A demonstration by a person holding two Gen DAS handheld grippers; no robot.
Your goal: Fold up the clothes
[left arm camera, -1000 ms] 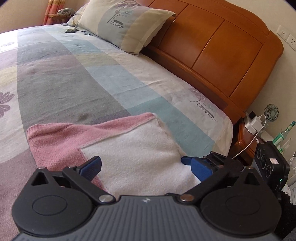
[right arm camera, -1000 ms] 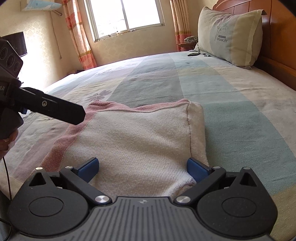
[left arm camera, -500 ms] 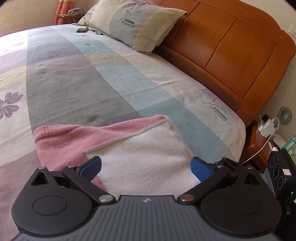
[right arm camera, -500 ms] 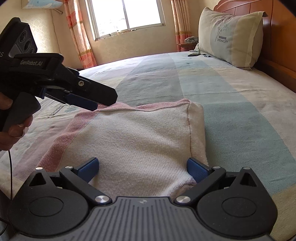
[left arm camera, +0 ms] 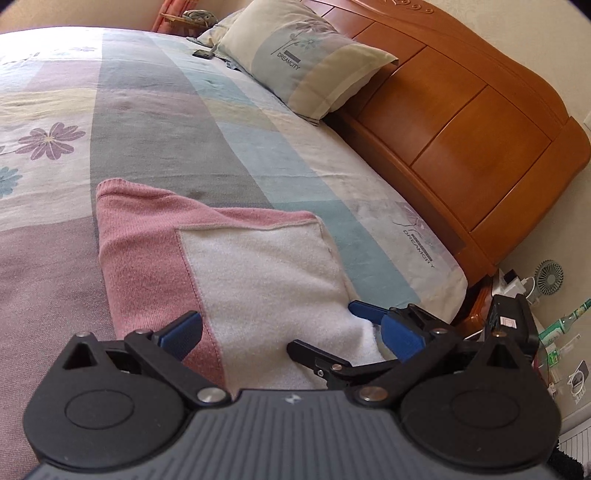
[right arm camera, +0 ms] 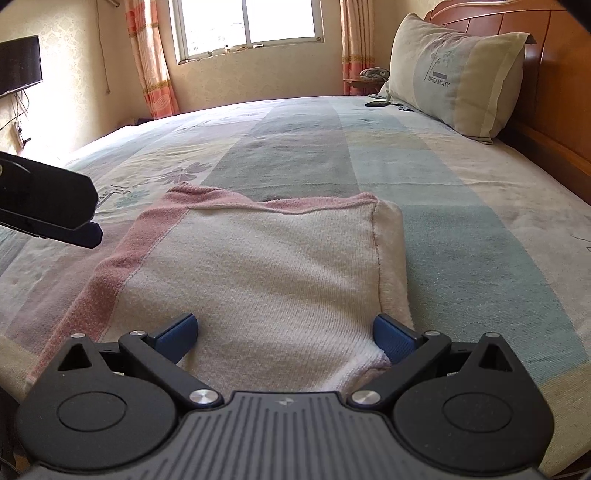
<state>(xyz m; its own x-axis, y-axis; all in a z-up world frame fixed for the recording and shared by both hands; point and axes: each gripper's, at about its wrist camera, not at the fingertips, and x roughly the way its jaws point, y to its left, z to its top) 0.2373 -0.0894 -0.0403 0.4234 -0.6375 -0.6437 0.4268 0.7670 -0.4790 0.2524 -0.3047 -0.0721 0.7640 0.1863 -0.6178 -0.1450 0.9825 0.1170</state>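
Left gripper (left arm camera: 291,334) sits low over the near edge of the bed (left arm camera: 155,140), aimed along the bedspread toward the far pillow (left arm camera: 306,59); its fingers (left arm camera: 183,330) are spread wide and hold nothing, hovering above the folded sweater (left arm camera: 258,273). The sweater lies flat on the bed near the front edge: pink knit on the left, a white panel folded over it on the right, with its long axis running roughly from the near edge toward the window side. In the right wrist view the left gripper shows only as a dark body (right arm camera: 44,201) at the left margin, above the bedspread and clear of the garment. Right gripper (right arm camera: 286,336) is low and level, pointing across the sweater toward the window (right arm camera: 245,26); fingers (right arm camera: 393,338) wide apart, straddling the white near corner, gripping nothing. Wooden headboard (left arm camera: 461,107) at right.
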